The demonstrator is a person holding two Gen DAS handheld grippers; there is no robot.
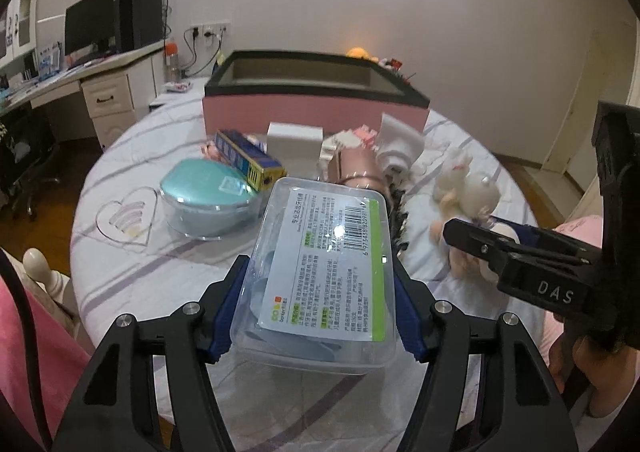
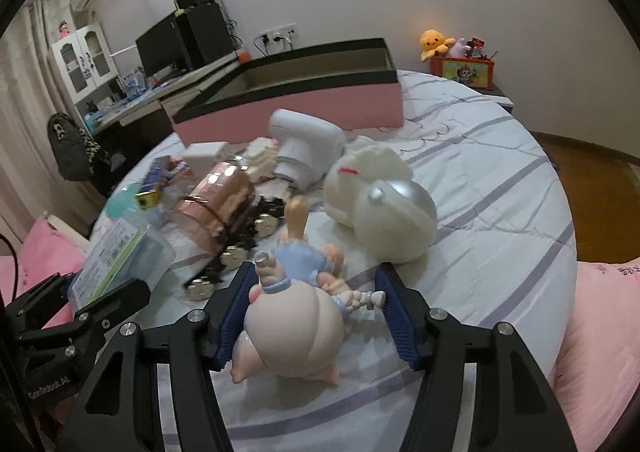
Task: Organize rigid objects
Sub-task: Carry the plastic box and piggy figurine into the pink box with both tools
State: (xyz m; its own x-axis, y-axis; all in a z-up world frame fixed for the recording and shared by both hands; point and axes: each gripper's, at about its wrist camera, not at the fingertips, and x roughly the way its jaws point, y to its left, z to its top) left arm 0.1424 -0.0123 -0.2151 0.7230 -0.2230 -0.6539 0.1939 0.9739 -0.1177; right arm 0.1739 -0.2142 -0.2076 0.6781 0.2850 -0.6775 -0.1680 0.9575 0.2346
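Much of what we see is partly hidden. In the left view the clear box [image 1: 320, 272] covers the middle of the bed [image 1: 160, 272], and its near end sinks out of sight between the blue pads. The label on it is too small for us to read. Behind it only the top of a rose-gold case [image 1: 358, 167] shows, and a dark beaded thing beside the case we cannot name. The right view is blurred toward the pile, so the blue carton [image 2: 154, 177] and the teal dish [image 2: 120, 199] are mere smears there; the dish is plain in the left view [image 1: 204, 199].

Our left gripper [image 1: 320, 272] is tilted down toward the bed, and both pads press the long sides of the clear box, which it holds lifted above the sheet.

Our right gripper [image 2: 316, 284] is tilted down likewise. Its jaws stand about half open around a figurine [image 2: 294, 316]. The left pad lies against the figurine's side, while a gap shows before the right pad, though a small limb reaches close to it. We cannot tell whether it is gripped or merely resting on the bed.

The pink bin [image 1: 316, 91] stands open at the far side of the bed, beyond the pile. A white plush [image 2: 384, 207] lies just past the figurine. A hand [image 1: 568, 356] shows under the right gripper in the left view.
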